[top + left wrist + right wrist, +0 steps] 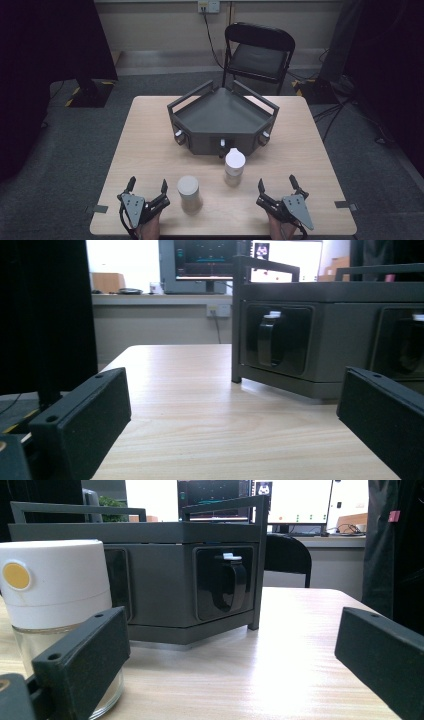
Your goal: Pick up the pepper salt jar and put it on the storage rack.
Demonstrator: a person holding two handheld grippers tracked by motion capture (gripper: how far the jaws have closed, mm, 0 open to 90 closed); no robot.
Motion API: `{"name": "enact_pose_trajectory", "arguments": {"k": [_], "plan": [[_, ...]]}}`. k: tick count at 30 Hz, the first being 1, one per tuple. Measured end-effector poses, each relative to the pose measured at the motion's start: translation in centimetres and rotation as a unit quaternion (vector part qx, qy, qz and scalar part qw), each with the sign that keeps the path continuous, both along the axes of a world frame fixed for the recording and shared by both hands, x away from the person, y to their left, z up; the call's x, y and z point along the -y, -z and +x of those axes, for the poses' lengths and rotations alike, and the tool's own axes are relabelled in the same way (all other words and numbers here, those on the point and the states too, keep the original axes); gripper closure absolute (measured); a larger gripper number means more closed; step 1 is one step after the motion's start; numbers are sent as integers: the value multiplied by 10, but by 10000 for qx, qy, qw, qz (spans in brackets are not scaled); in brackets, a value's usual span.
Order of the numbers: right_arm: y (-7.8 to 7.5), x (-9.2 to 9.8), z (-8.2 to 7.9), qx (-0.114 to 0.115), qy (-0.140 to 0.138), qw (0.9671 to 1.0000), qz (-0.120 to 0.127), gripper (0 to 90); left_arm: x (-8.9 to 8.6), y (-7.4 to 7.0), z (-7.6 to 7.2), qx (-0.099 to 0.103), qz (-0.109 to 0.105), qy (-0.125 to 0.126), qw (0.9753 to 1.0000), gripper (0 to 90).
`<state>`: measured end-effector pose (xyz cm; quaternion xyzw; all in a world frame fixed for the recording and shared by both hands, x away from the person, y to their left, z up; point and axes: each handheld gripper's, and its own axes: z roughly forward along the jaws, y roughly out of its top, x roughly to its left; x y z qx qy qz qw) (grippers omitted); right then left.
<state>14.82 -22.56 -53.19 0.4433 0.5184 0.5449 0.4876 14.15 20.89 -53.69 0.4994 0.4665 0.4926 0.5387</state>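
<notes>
1. The table (150,140) lay under both my grippers, its pale wood running ahead of them to a black folding chair (257,52) beyond the far edge.
2. The dark grey tray rack (220,117) stood ahead of my tools, between them and the chair. From my left gripper it rose ahead and to the right (325,330); from my right gripper it rose ahead and to the left (165,580). Curved black handles sat in recesses on its near faces.
3. The white-lidded jar (234,166) stood ahead and to the left of my right gripper, just in front of the rack. In the right gripper view it sat behind the left jaw (55,590), a yellow dot on its lid; I could not tell whether they touched.
4. The grey-lidded jar (189,194) stood just to the right of my left gripper, apart from it.
5. My left gripper (147,189) rested low at the table's near edge, jaws spread wide, nothing between them.
6. My right gripper (277,184) sat likewise at the near edge, jaws wide apart and bare.
</notes>
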Motion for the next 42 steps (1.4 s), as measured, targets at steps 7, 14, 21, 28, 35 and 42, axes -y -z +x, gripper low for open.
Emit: {"name": "enact_pose_trajectory", "arguments": {"k": [7,14,21,28,35,42], "plan": [[0,0,0,-1,-8,10000,-1,0,0,0,0,2,4,8,10000,0],[0,0,0,-4,-9,10000,5,0,0,0,0,1,0,-8,10000,1],[0,0,0,-2,-1,10000,4,0,-1,0,1,0,9,48,10000,1],[0,0,0,-3,2,10000,19,0,-4,-2,2,-44,-4,142,9999,1],[0,1,0,-6,-6,10000,12,0,-7,-4,2,-90,-75,234,9997,1],[0,0,0,-5,-6,10000,4,0,-6,-4,1,-68,-66,326,9994,0]]}}
